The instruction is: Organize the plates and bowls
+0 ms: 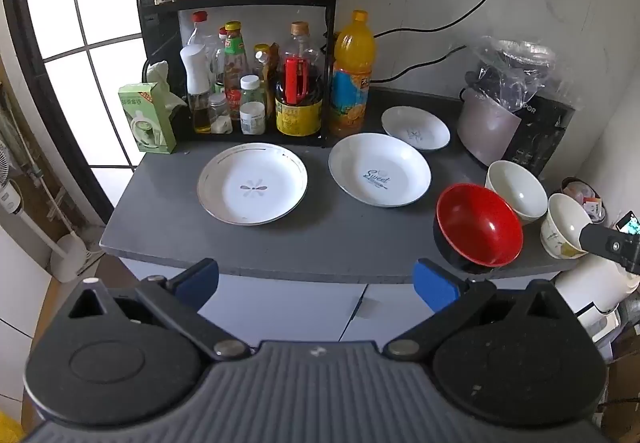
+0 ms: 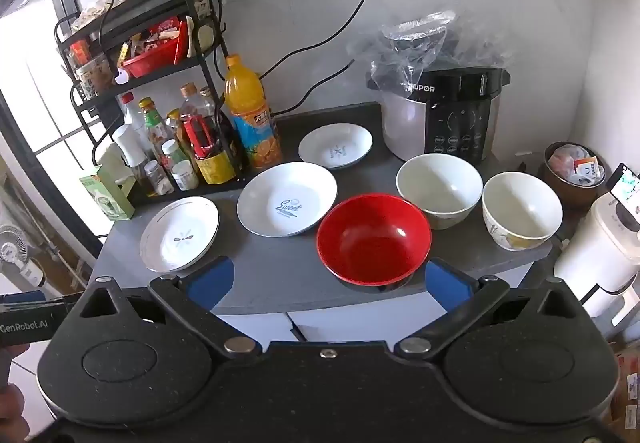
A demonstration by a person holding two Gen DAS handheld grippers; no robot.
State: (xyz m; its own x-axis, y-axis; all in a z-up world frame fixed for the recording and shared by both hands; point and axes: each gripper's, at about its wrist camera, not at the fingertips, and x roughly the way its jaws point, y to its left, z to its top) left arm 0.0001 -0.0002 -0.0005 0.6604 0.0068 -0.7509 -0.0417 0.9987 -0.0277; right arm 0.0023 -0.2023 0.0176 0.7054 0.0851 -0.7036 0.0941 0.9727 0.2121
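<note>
Plates and bowls sit spread over the dark matte table, none touching either claw. Left claw and right claw both hang spread wide and empty at the table's near edge, their blue pads smooth. Just beyond the right claw is the glossy red bowl, round, black outside. Past it stand two cream bowls. Three shallow white plates lie apart: the gold-rimmed plate, the "Sweet" plate, the small plate. The left view cuts the far cream bowl behind the right claw's arm; the right view shows it whole. A crinkled plastic bag partly hides the cooker.
</note>
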